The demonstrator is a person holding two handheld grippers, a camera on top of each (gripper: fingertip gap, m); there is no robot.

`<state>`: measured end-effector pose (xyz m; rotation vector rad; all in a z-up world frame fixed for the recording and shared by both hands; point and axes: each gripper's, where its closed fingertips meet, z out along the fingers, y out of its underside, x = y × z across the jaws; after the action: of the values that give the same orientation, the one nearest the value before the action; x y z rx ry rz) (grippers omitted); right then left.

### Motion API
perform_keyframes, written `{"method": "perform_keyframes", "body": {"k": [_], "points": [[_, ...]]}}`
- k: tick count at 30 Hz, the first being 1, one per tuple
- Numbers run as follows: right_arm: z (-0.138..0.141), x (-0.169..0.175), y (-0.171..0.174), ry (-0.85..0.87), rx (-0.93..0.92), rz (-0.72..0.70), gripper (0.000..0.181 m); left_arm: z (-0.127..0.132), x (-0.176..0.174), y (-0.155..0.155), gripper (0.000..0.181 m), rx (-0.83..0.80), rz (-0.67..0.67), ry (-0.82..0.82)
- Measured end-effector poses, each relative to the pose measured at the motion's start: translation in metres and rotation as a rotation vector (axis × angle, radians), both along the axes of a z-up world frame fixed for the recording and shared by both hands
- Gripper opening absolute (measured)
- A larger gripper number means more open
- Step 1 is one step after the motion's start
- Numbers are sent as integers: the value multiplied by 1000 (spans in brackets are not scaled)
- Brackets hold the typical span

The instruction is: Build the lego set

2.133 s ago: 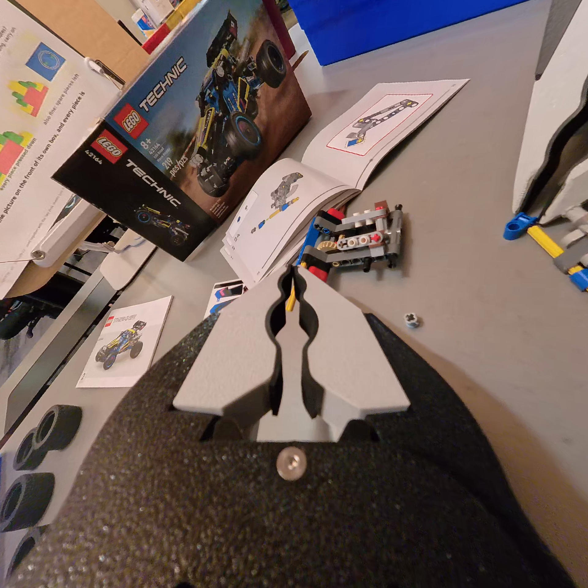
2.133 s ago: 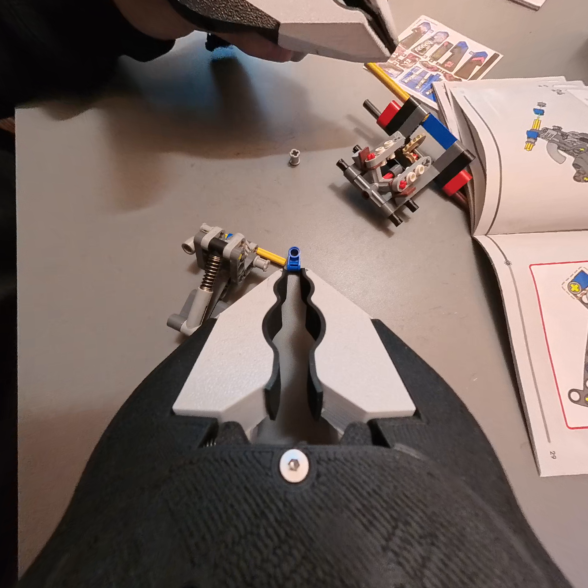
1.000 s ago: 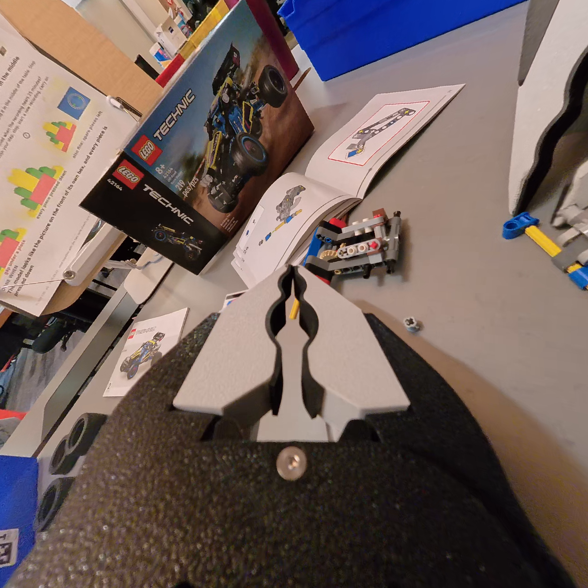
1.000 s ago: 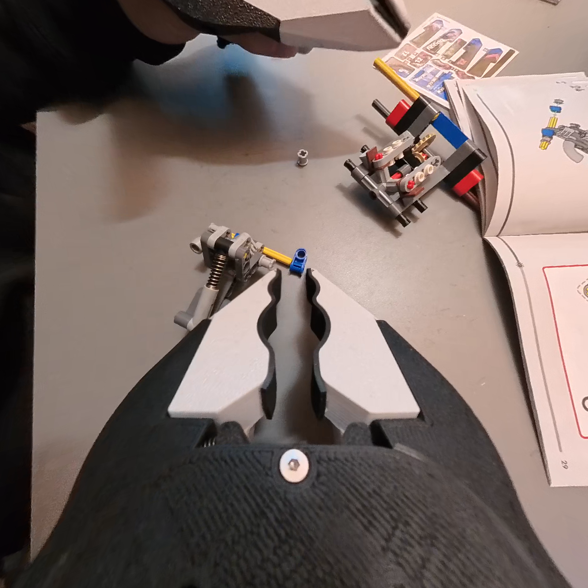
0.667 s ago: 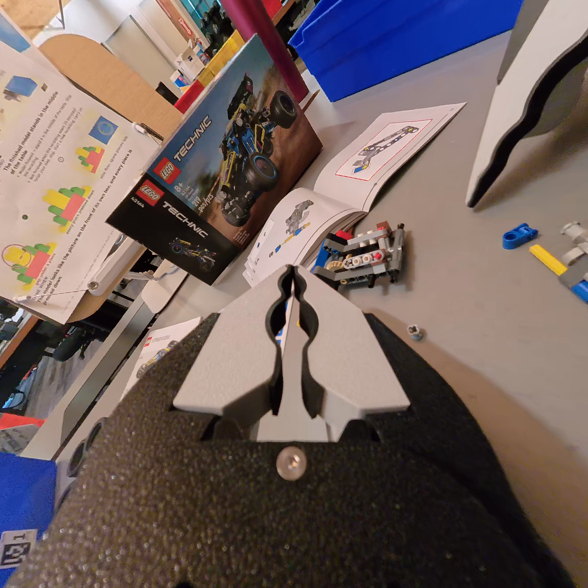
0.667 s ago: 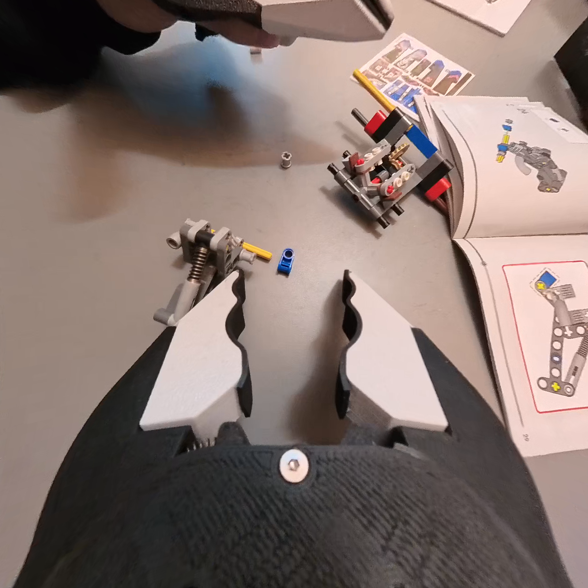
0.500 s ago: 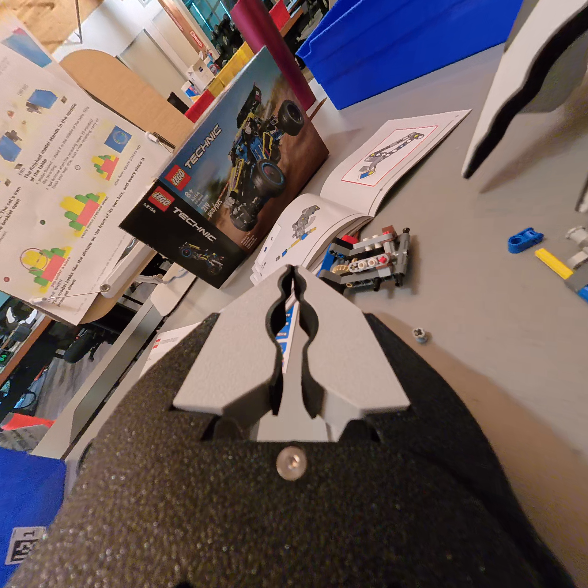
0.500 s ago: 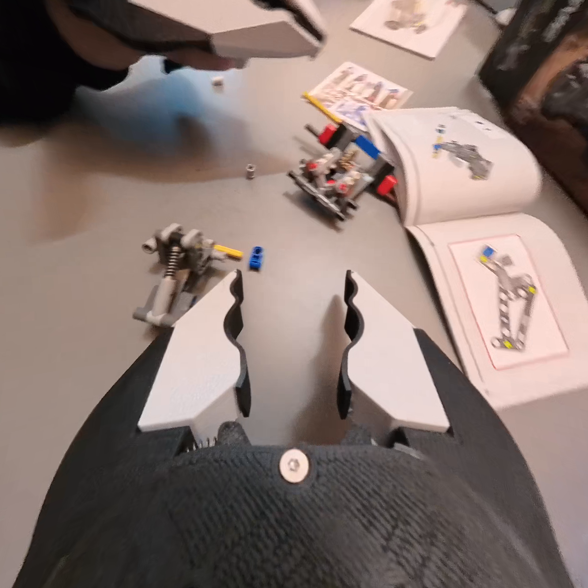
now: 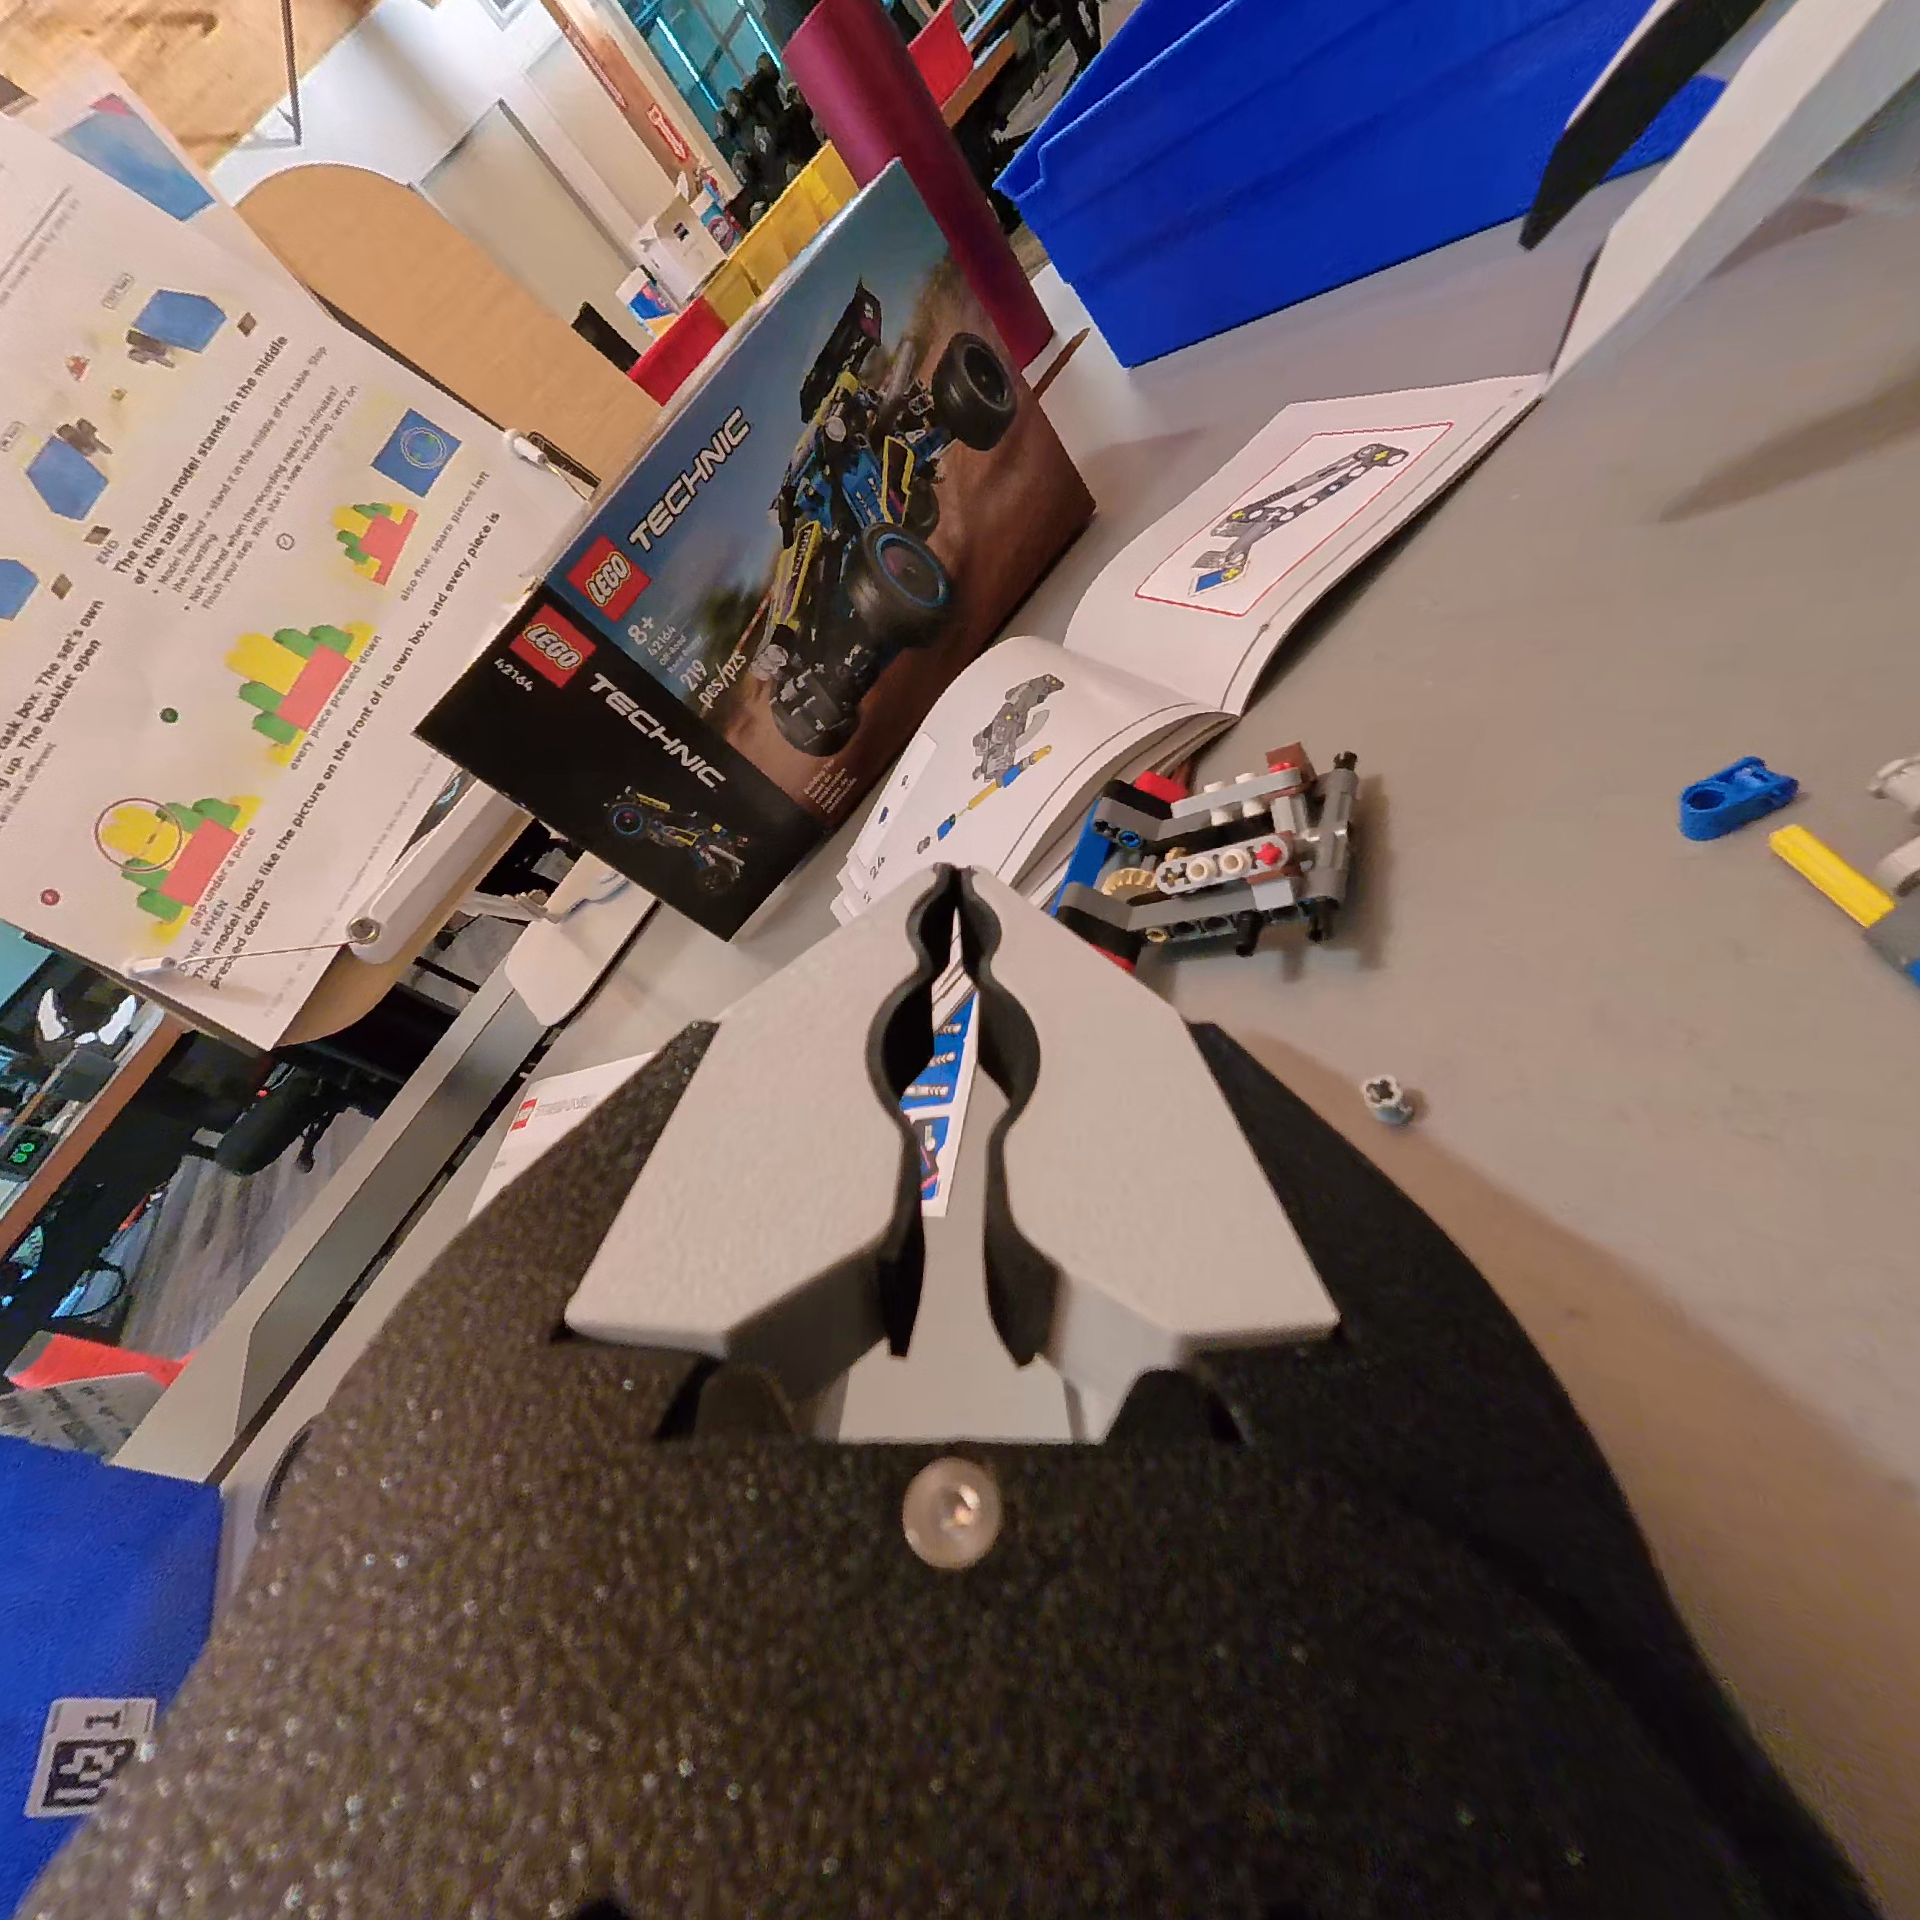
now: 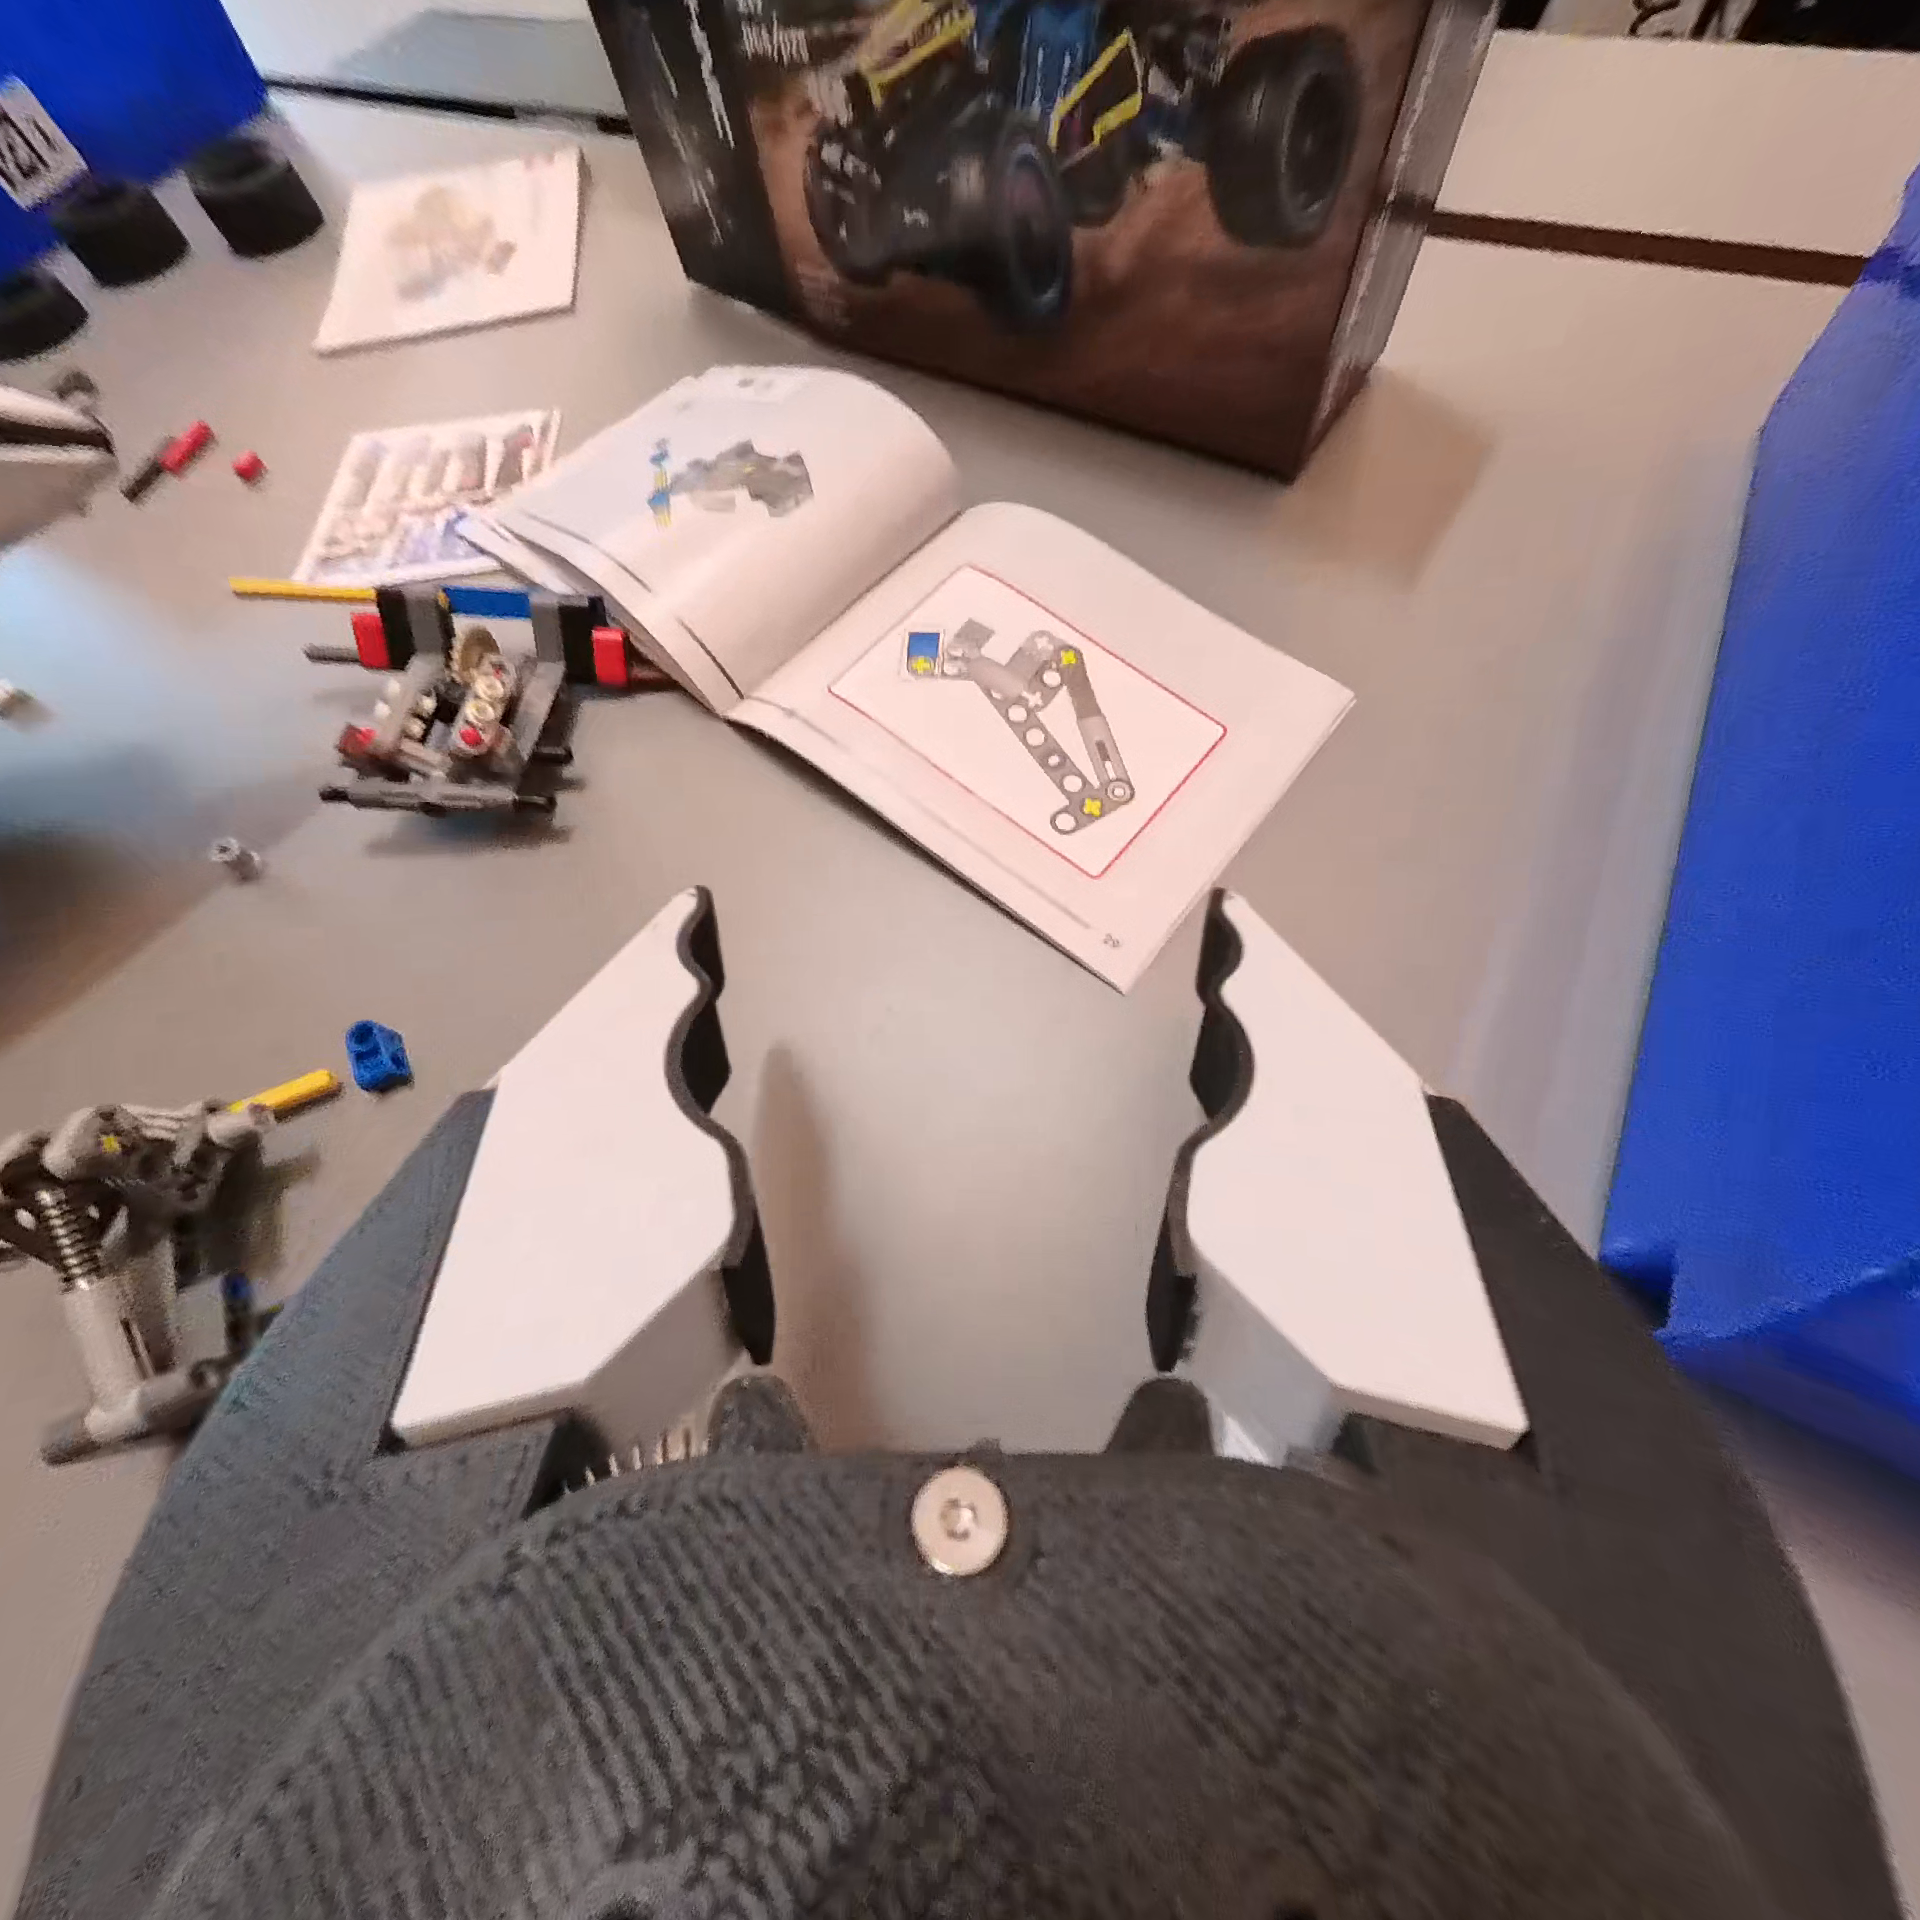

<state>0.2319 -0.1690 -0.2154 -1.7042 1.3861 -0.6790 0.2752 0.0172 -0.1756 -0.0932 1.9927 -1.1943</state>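
My left gripper (image 9: pixel 956 888) is shut and empty, held above the grey table and pointing at the sticker sheet (image 9: pixel 940 1060). My right gripper (image 10: pixel 958 914) is wide open and empty, pointing at the open instruction booklet (image 10: pixel 935 665). The partly built chassis (image 10: pixel 457 707) with red, blue and grey parts lies left of the booklet; it also shows in the left wrist view (image 9: pixel 1226 862). A small blue connector (image 10: pixel 376 1055) lies loose just beyond the tip of a yellow axle (image 10: pixel 286 1093). The axle sticks out of a grey spring shock assembly (image 10: pixel 114 1226) to the left of my right gripper.
The set's box (image 10: pixel 1039 187) stands behind the booklet. A blue bin (image 10: pixel 1787 831) is close on the right. Black tyres (image 10: pixel 249 197), a small leaflet (image 10: pixel 457 244), red pins (image 10: pixel 187 442) and a tiny grey bush (image 10: pixel 237 857) lie at the left. My right gripper's tips are some 9 cm from the small blue connector (image 10: pixel 376 1055). Look for it in the left wrist view (image 9: pixel 1736 779) too.
My right gripper let go of the blue connector, opened wide, lifted and swung right toward the booklet. My left gripper stayed shut and drew back and up.
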Motion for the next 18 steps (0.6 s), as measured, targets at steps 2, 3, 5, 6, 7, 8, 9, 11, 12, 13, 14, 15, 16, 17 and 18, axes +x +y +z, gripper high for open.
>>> {"method": "perform_keyframes", "body": {"k": [2,3,5,6,7,8,9,11,12,13,14,15,16,17,18], "points": [[-4,-5,0,22,-63,45,61,-1,0,0,0,3,1,-1],[-3,-7,0,15,-83,66,42,-1,0,0,0,4,2,0],[1,-6,-1,-18,-85,69,38,-2,0,0,0,5,0,4],[-1,-6,0,-17,-87,89,36,-2,0,0,0,8,-1,5],[-7,-7,1,1,-100,112,33,-2,0,-1,0,10,-2,6],[-14,-8,-1,25,-126,124,27,-2,-1,-1,0,13,-5,4],[-20,-9,-2,54,-158,133,18,-3,-2,-2,0,17,-9,3],[-27,-10,-1,80,-207,159,5,-7,-2,-4,0,35,-15,9],[-31,-10,0,95,-227,170,0,-8,-2,-4,0,41,-15,12],[-32,-9,0,98,-246,174,0,-8,-2,-4,0,40,-15,11],[-32,-9,1,91,-264,177,0,-7,-2,-4,0,36,-16,11],[-32,-9,1,88,-274,178,0,-7,-2,-4,0,35,-15,12],[-32,-9,1,86,-278,179,0,-7,-1,-3,0,34,-14,15],[-32,-8,1,86,-277,180,0,-8,-1,-3,0,35,-13,16],[-33,-9,1,89,-269,181,0,-8,-1,-3,0,36,-10,15]]}}
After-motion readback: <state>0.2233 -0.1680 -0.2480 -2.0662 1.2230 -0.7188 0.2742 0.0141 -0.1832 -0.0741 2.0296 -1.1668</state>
